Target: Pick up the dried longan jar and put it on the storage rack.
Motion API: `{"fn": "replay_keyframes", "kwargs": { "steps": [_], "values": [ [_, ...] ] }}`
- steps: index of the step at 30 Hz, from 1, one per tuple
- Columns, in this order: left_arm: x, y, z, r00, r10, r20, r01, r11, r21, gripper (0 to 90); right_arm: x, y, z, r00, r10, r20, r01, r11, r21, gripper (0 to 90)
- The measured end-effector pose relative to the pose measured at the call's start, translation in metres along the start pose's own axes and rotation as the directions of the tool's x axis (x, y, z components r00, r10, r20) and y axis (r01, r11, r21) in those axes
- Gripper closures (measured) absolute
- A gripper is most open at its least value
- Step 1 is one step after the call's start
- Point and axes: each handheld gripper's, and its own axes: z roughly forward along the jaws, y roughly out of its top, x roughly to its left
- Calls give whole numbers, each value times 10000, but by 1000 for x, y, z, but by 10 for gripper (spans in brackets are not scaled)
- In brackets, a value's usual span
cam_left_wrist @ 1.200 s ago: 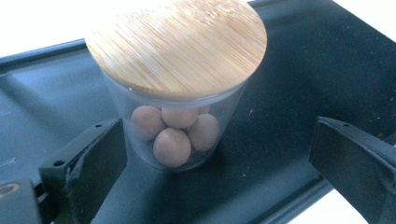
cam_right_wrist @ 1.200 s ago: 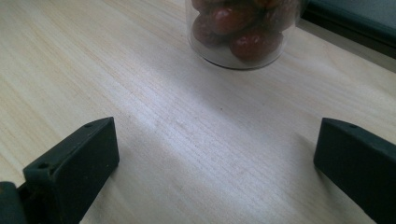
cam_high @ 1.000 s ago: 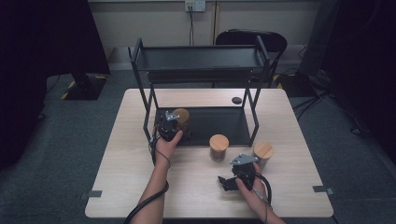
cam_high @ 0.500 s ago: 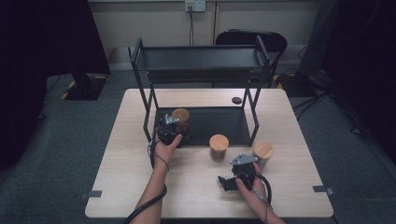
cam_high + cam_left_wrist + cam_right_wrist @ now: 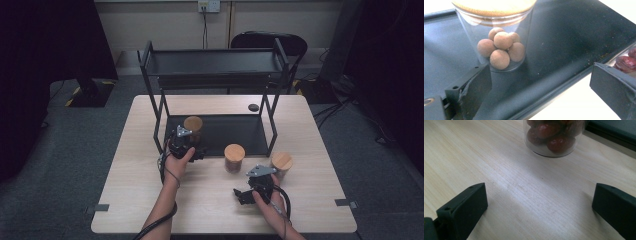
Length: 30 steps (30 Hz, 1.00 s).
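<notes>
Jar of brown balls, wooden lid, on the rack's lower tray, near its left front corner; left gripper spread just before it, clear of the glass. Jar of red fruit on the table by the tray's front edge, ahead of the spread right gripper. Third jar beside. Everything sits as a second ago

rack: black | jar lids: light wood | table: pale woodgrain
</notes>
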Motion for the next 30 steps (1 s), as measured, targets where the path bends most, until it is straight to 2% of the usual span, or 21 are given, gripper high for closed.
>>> {"fn": "replay_keyframes", "kwargs": {
  "steps": [16, 30],
  "values": [
    [0, -9, -10, 10000, 6, 15, -6, 10000, 2, 39, 0, 0, 0, 10000, -2, 1, 2, 10000, -3, 0],
    [-7, -18, -13, 9998, 94, 202, -94, 10000, 18, 39, 0, 0, 0, 10000, -1, 2, 1, 10000, -1, 0]
  ]
}}
